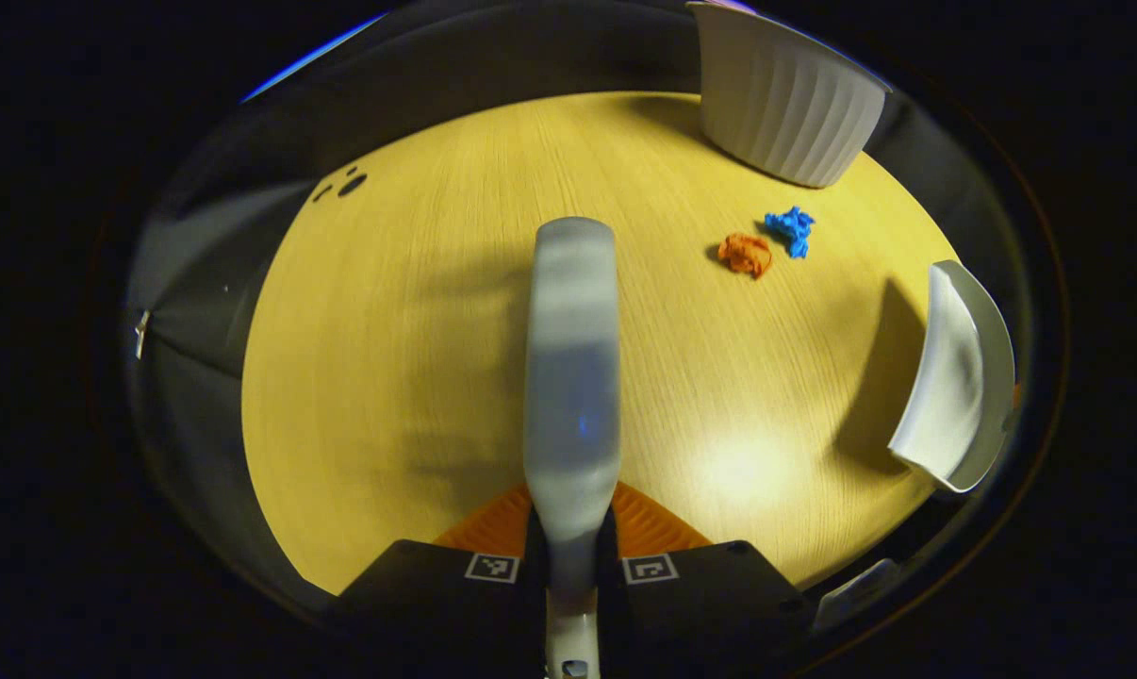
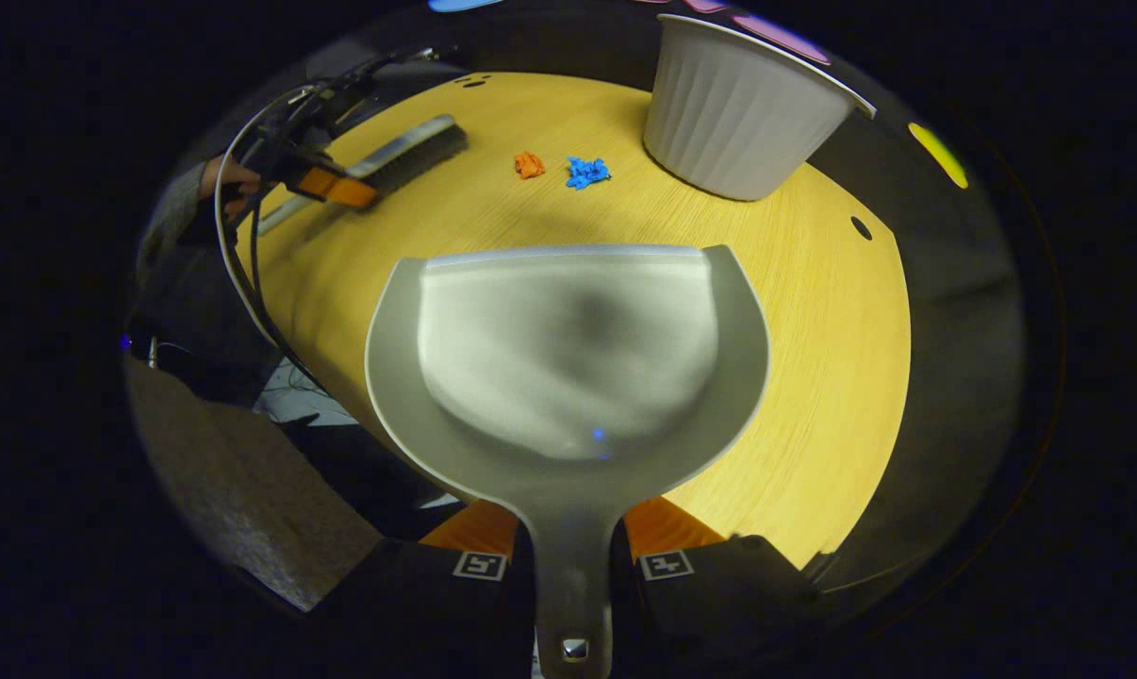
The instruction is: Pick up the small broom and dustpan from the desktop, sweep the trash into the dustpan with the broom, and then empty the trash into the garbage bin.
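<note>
- While the left claw (image 1: 571,542) grips the broom (image 1: 571,377) by its handle, the broom's long axis runs straight ahead from between the two fingers, out over the wooden worktop (image 1: 418,358), its far end pointing toward the worktop's back edge.
- Seen from the right gripper view, the broom (image 2: 408,156) lies nearly level above the worktop (image 2: 814,330), bristle head turned toward the garbage bin (image 2: 733,113), handle end toward the left claw (image 2: 337,187).
- Behind that claw a hand (image 2: 229,179) and a grey sleeve show, with cables looping down past the worktop's edge.
- Both fingers of the right claw (image 2: 573,552) press on the dustpan (image 2: 568,349) at its handle; the pan's long axis runs straight forward, open mouth facing the garbage bin, pan tilted slightly and raised off the worktop.
- From the left gripper view the dustpan (image 1: 960,377) shows edge-on, on the near side of the garbage bin (image 1: 785,94), casting a shadow on the wood.
- Two crumpled scraps lie just beside each other on the worktop near the bin's foot: a blue scrap (image 2: 586,172) nearer the bin and an orange scrap (image 2: 529,164) on its far side from the bin, toward the broom head.
- Both scraps lie between the dustpan's mouth and the bin, apart from pan and broom alike.
</note>
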Action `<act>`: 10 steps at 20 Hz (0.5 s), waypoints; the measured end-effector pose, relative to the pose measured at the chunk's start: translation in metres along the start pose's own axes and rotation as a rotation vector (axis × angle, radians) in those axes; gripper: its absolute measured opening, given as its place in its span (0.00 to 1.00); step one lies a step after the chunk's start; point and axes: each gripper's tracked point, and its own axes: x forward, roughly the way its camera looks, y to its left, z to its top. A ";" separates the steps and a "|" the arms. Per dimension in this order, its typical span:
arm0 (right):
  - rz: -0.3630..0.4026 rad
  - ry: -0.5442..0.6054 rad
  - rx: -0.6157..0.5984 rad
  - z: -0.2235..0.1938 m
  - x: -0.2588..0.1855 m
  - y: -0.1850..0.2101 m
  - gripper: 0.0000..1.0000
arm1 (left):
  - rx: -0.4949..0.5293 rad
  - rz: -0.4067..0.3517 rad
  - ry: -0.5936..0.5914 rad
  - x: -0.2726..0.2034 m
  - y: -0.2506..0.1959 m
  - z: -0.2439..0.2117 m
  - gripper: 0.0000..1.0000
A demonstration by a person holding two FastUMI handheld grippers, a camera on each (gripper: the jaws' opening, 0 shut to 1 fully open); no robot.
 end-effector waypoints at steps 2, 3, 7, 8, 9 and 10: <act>0.006 0.038 -0.016 0.009 0.005 -0.005 0.36 | 0.023 -0.008 -0.041 -0.001 -0.003 0.028 0.25; 0.010 0.043 -0.010 0.014 0.008 -0.005 0.33 | 0.041 -0.010 -0.052 0.001 -0.005 0.038 0.24; 0.026 0.047 0.010 0.031 0.016 -0.003 0.36 | 0.164 -0.016 -0.067 0.014 -0.019 0.072 0.25; 0.025 0.048 0.008 0.033 0.018 -0.002 0.39 | 0.197 -0.016 -0.061 0.018 -0.023 0.078 0.25; 0.025 0.050 0.004 0.034 0.019 -0.002 0.39 | 0.227 -0.015 -0.057 0.021 -0.026 0.084 0.24; 0.023 0.052 0.001 0.036 0.021 -0.001 0.39 | 0.253 -0.014 -0.055 0.027 -0.031 0.089 0.24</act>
